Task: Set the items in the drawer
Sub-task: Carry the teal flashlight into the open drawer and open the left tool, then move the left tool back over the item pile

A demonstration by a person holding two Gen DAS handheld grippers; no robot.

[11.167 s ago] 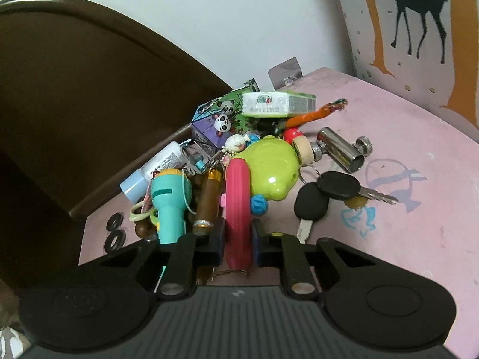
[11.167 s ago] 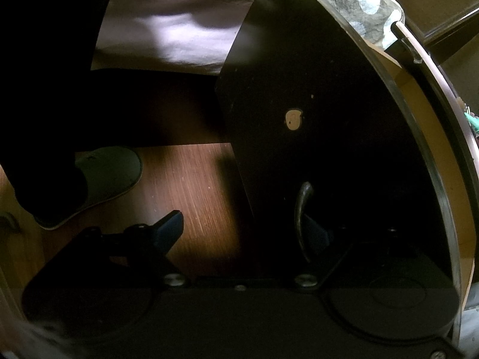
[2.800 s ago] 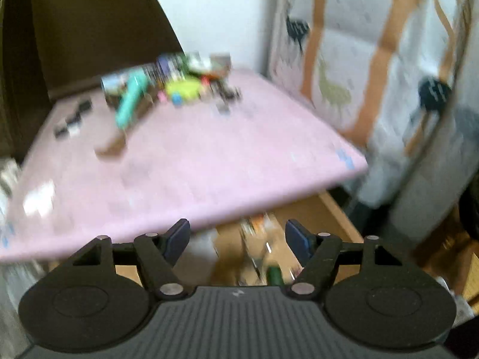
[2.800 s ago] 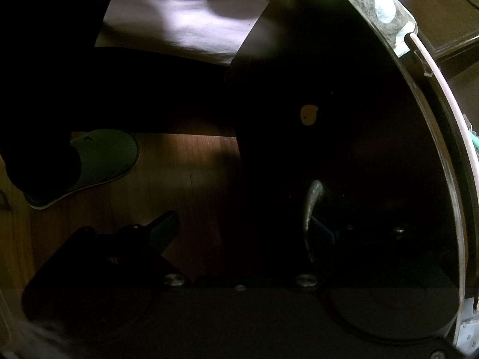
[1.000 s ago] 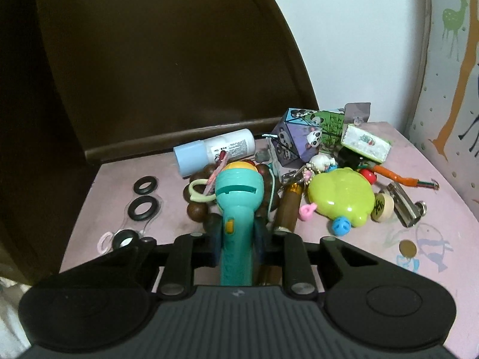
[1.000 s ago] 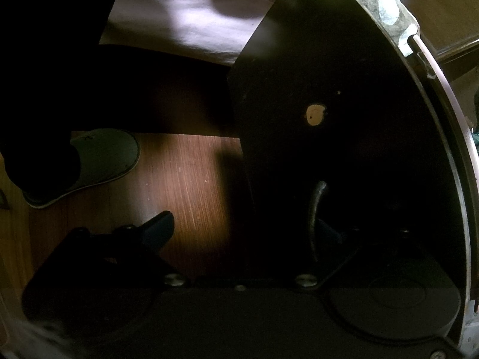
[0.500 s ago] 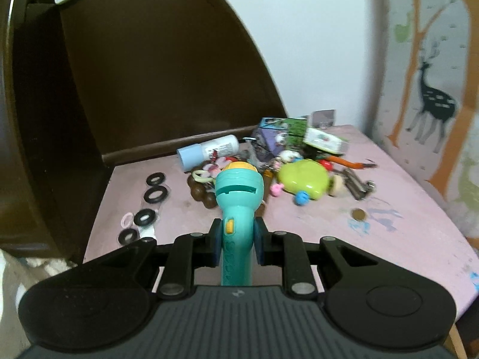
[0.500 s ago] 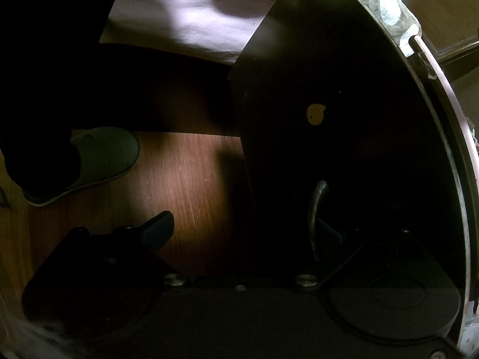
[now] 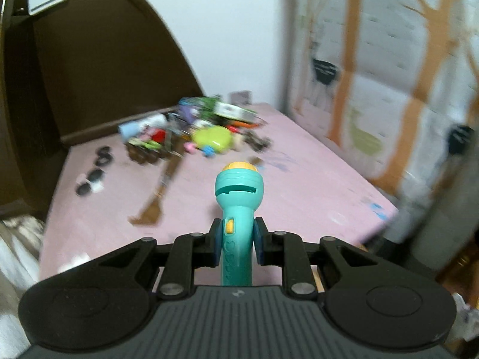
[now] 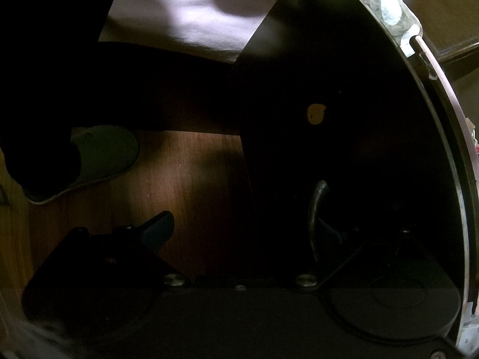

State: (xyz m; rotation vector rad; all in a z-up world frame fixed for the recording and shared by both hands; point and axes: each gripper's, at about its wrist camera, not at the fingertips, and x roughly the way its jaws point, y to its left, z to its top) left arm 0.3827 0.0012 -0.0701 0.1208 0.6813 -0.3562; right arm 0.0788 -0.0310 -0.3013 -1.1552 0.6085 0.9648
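Observation:
My left gripper (image 9: 236, 233) is shut on a teal toy flashlight (image 9: 238, 197) with a yellow tip, held above the pink tabletop (image 9: 299, 191). A blurred pile of small items (image 9: 194, 134) lies at the table's far side, with a green clam-shaped toy (image 9: 212, 139) in it. My right gripper (image 10: 242, 230) is open, with its right finger hooked behind the curved metal handle (image 10: 314, 209) of the dark drawer front (image 10: 344, 149). The drawer's inside is not in view.
Black rings (image 9: 101, 155) and a brown stick-like item (image 9: 161, 188) lie on the pink top. A dark headboard (image 9: 104, 74) stands behind, a deer-print panel (image 9: 389, 74) to the right. A slipper (image 10: 101, 155) rests on the wooden floor (image 10: 185, 194).
My left gripper has lifted the flashlight and pulled back from the pile toward the table's near edge, swinging right. The right gripper has stayed on the drawer handle.

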